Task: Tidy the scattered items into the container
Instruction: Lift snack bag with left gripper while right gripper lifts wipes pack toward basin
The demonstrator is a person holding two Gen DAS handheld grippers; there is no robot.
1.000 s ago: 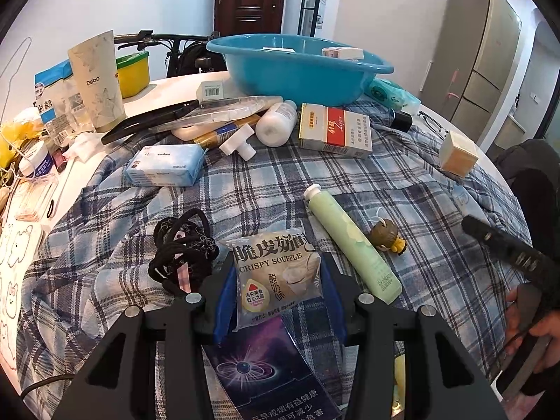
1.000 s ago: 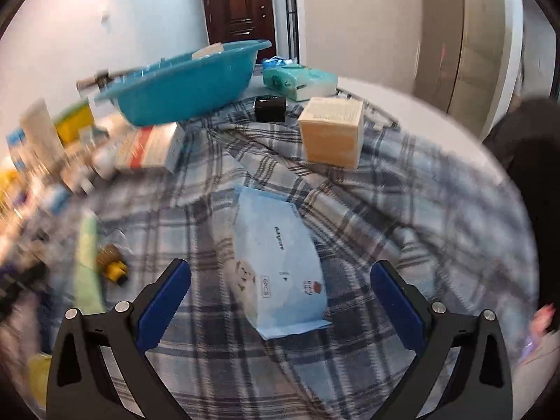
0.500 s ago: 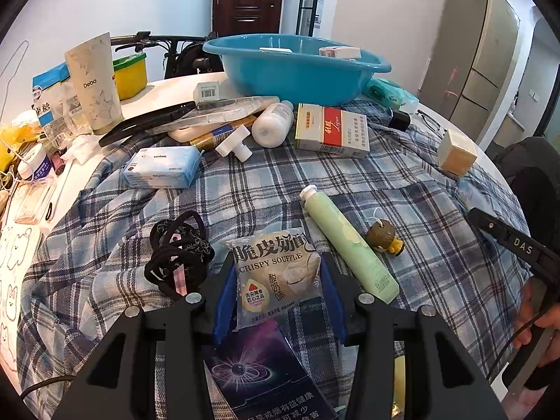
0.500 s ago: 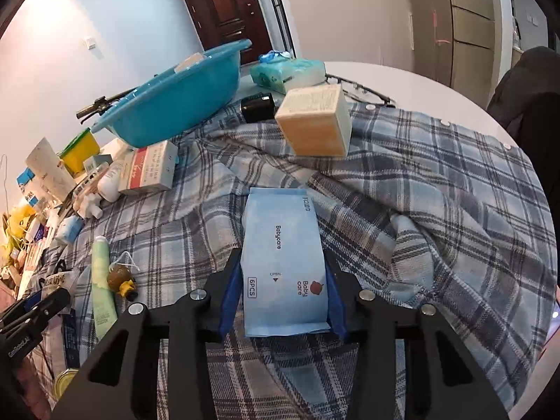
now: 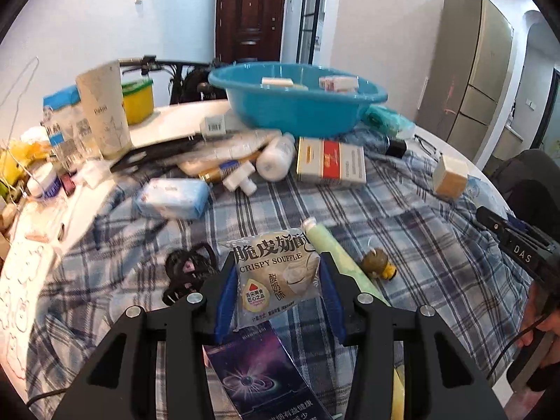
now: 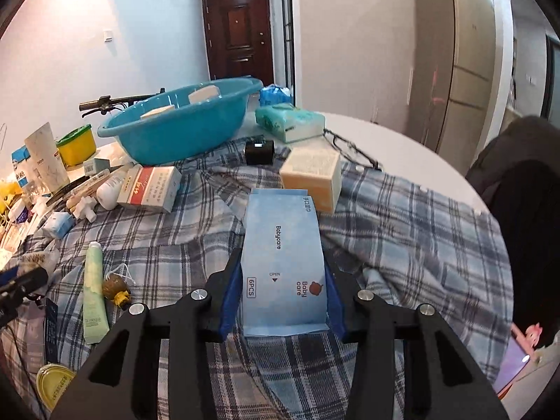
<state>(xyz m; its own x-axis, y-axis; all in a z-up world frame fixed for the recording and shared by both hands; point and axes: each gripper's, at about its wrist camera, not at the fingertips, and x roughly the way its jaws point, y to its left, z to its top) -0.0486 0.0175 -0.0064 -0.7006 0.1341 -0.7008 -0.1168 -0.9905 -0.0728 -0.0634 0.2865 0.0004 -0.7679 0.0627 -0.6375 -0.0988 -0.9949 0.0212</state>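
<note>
Left gripper (image 5: pixel 276 287) of ours clamps the white plastic soufflé snack packet (image 5: pixel 276 280). Our right gripper (image 6: pixel 282 294) clamps the flat light-blue wet-wipes pack (image 6: pixel 282 262) above the checked cloth (image 6: pixel 402 238).

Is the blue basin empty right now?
No, the blue basin already holds a few small boxes visible above its rim.

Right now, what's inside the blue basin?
Two pale boxes poke above the basin's rim: one toward the back, one nearer. The wall hides the bottom, so anything lower is unseen.
</note>
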